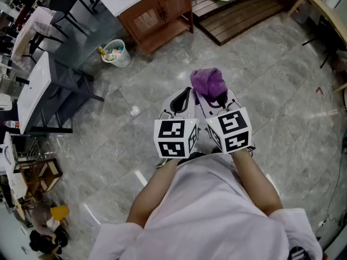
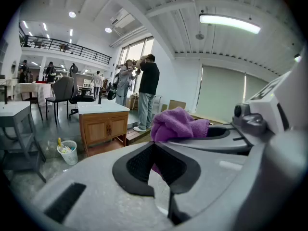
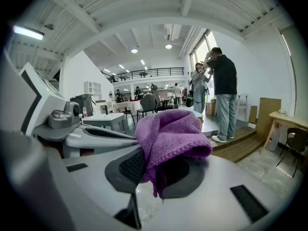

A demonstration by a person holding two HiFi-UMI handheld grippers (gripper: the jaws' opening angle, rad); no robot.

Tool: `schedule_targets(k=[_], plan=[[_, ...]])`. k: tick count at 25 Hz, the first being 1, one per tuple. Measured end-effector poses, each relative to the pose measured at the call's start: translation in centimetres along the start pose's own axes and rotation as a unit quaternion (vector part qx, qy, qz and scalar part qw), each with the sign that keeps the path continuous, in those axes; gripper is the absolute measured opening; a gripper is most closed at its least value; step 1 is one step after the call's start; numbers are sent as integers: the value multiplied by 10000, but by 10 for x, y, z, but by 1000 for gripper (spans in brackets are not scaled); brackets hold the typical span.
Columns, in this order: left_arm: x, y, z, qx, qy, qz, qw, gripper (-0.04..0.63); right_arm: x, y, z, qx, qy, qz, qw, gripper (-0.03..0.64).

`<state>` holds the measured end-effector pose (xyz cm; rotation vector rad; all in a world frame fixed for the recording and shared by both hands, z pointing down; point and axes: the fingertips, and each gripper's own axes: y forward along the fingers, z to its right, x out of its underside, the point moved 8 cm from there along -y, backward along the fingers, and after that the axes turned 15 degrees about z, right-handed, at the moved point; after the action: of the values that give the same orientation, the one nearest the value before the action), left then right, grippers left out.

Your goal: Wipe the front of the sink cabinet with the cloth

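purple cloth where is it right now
The cloth is pinched in the right claw, mid head view, beside the left claw, far short of the sink cabinet at top.

Cloth point(image 3: 168, 138): purple terry, fuzzy looped nap, matt. Right gripper point(image 3: 160, 174) and left gripper point(image 2: 155, 167): smooth matt grey plastic shells, black ribbed matt pads. Sink cabinet point(image 1: 157, 15), 12 o'clock in head view: reddish-brown wood, satin sheen, smooth white top. Floor point(image 1: 282, 91): grey marble-look tile, glossy. Bin point(image 1: 115, 53), 11 o'clock: translucent plastic.
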<state>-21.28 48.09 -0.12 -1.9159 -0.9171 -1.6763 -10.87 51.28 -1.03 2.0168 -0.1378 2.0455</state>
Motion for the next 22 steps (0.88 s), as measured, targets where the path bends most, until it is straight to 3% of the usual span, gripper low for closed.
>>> schedule_targets(k=[14,22], plan=[[3,-2,-8,100,-119,-38,9999,6,2,4,-9,31,-14,-139,9999,67],[0,21,-30,-148,-80,-33,9999,6,5,37,3,-197,72,-160,9997,67]])
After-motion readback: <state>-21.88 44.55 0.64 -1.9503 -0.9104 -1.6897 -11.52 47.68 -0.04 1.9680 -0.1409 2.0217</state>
